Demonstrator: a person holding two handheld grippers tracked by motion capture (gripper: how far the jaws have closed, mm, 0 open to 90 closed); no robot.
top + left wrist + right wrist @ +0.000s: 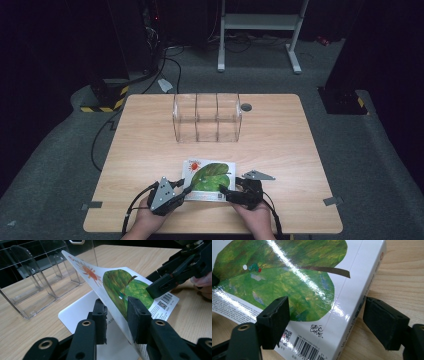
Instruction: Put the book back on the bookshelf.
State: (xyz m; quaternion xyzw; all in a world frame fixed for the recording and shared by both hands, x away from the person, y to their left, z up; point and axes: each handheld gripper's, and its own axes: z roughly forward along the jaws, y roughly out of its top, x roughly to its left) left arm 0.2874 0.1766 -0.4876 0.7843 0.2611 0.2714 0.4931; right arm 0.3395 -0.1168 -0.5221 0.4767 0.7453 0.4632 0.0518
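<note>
lying between left tool (116,315) jaws: book cover (120,287)

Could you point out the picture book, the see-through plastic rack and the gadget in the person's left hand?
picture book (210,176): high view, on the green leaf of its cover.
clear plastic rack (207,118): high view, on its middle compartment.
left gripper (117,315): left gripper view, midway between its fingers.

On the wooden table (150,150) there are one glossy picture book with a green leaf cover (210,177), one clear acrylic three-compartment organizer (207,118), and two black two-jaw grippers.
</note>
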